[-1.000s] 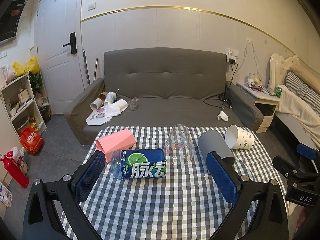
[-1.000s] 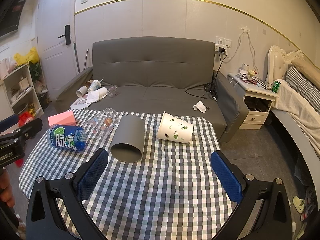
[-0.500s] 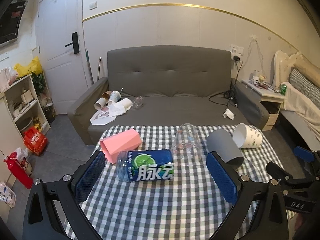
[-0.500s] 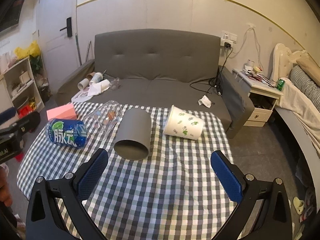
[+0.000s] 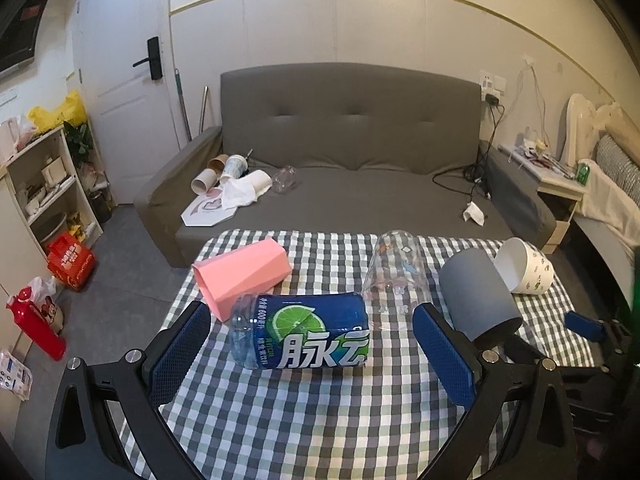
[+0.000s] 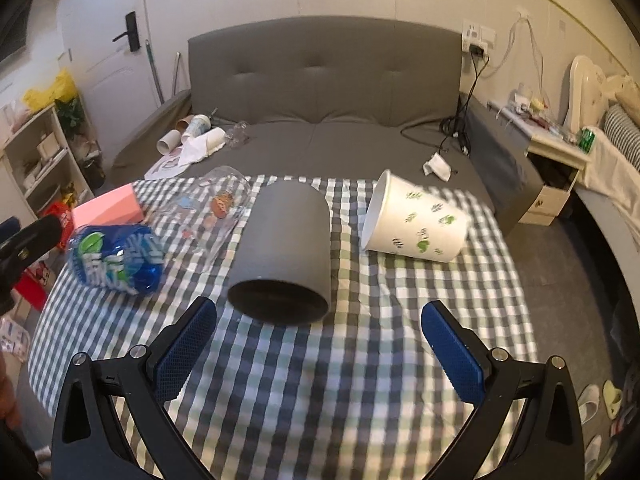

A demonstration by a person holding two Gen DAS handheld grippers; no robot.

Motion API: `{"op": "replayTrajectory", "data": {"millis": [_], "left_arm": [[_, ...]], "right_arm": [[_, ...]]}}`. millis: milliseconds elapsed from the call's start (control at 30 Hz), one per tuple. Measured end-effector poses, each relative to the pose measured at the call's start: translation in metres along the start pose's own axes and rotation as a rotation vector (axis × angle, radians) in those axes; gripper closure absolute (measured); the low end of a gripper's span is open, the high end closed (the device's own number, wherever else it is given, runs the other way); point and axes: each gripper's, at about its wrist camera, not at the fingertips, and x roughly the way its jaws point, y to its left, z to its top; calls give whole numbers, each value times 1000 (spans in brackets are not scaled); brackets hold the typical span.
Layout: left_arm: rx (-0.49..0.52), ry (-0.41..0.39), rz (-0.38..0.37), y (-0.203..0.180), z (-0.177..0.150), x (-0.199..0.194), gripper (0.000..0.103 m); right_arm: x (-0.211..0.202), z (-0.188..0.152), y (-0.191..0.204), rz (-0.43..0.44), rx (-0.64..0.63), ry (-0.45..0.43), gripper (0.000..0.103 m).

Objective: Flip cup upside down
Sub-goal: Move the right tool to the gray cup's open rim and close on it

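Several cups lie on their sides on the checked table (image 6: 320, 380). A grey cup (image 6: 286, 248) points its open mouth at my right gripper (image 6: 318, 344), which is open and empty just in front of it. A white leaf-print paper cup (image 6: 416, 222) lies to its right, a clear glass cup (image 6: 212, 216) to its left. In the left wrist view the blue cut-bottle cup (image 5: 304, 336) lies between the open, empty fingers of my left gripper (image 5: 310, 354). A pink cup (image 5: 240, 276), the clear cup (image 5: 396, 280) and the grey cup (image 5: 476, 292) lie beyond.
A grey sofa (image 5: 352, 160) with paper cups and tissue stands behind the table. A shelf (image 5: 44, 184) and red bags are at the left, a bedside table (image 6: 552, 168) and bed at the right. The table edges drop off near both grippers.
Both grippers have moved forward and lower toward the table. The blue cup now sits between the left fingers, and the grey cup's mouth is closer to the right gripper. No cup has moved.
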Motion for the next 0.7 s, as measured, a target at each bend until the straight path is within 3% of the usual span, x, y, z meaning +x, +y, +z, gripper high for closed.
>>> {"op": "replayTrajectory", "data": {"millis": [300, 533, 700], "left_arm": [[19, 28, -16, -5, 0, 15, 0], [22, 56, -16, -6, -3, 25, 0], [9, 65, -10, -6, -1, 27, 0]], "right_arm": [[45, 9, 12, 35, -13, 69, 1], [60, 12, 10, 80, 12, 121, 29], [49, 5, 16, 73, -20, 133, 30]]}}
